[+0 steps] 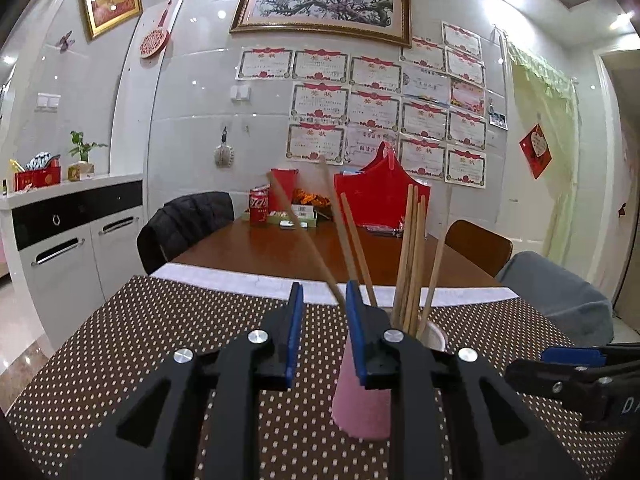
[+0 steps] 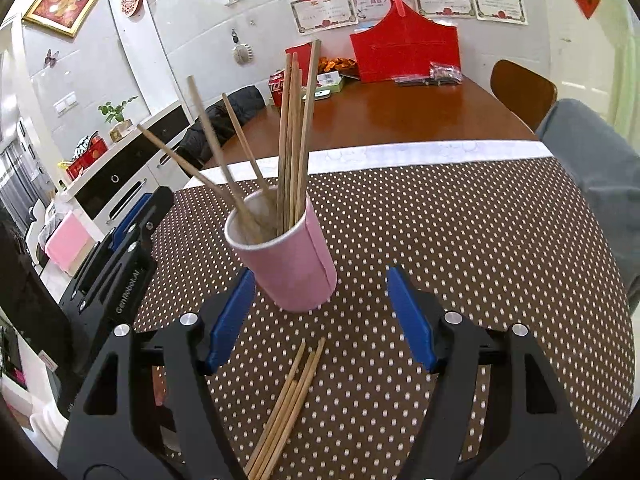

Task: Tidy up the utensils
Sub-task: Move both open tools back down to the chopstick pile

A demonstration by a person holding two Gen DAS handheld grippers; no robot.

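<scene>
A pink cup stands on the polka-dot mat of the desk, crammed with upright and leaning chopsticks. Loose chopsticks lie near, between the right gripper's spread, empty fingers. The left gripper, fingers parted and empty, hides most of the cup. Far behind sit a red bag and a cola can; the loose sticks' near ends are cut off.

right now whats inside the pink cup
The pink cup holds several wooden chopsticks standing up out of it, some upright, some leaning left. Their lower ends and the cup's bottom are hidden by its wall. More chopsticks lie loose on the mat.
</scene>
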